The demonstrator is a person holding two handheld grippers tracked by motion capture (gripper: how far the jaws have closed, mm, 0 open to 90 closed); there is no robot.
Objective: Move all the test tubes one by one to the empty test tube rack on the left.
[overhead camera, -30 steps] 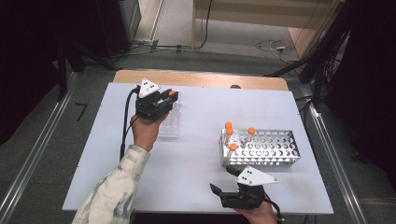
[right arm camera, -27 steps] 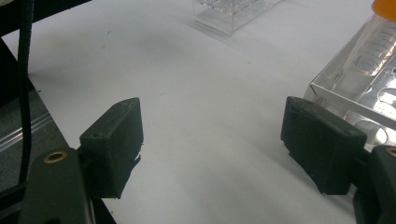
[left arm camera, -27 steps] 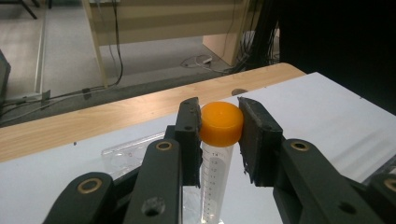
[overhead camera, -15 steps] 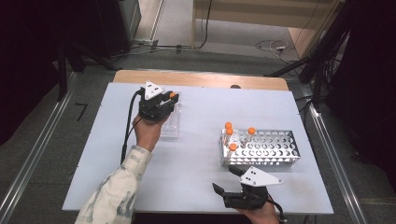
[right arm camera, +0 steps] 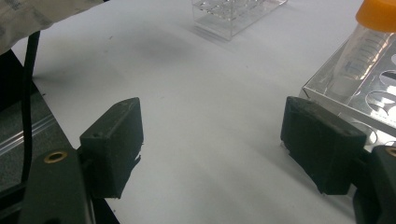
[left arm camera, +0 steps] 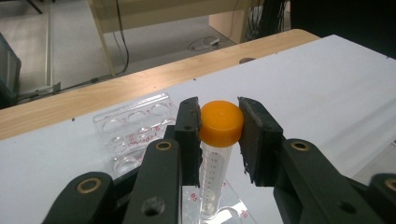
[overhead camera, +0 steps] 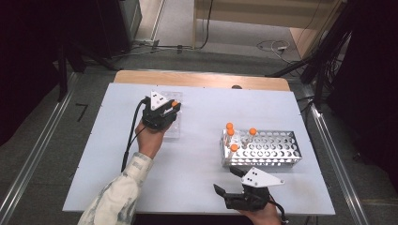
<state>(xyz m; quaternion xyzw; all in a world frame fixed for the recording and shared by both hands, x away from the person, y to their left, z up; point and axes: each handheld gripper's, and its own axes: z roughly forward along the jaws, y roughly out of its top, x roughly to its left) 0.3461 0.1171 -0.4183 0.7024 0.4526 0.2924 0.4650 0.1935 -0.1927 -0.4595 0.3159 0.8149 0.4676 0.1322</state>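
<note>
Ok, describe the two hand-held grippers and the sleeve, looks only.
Both are black. The left hand-held gripper carries a grey three-cornered plate and trails a black cable; brass-coloured pins mark its arms. The right hand-held gripper has thick black pads. The sleeve is pale and patterned.

a lab bench: a perforated metal tube rack holding orange-capped graduated plastic tubes, beside a clear plastic well rack.

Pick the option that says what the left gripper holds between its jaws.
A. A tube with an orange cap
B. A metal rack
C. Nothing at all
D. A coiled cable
A: in the left gripper view the left gripper has both black jaws pressed on the orange cap of a clear tube above the clear plastic rack.
</note>
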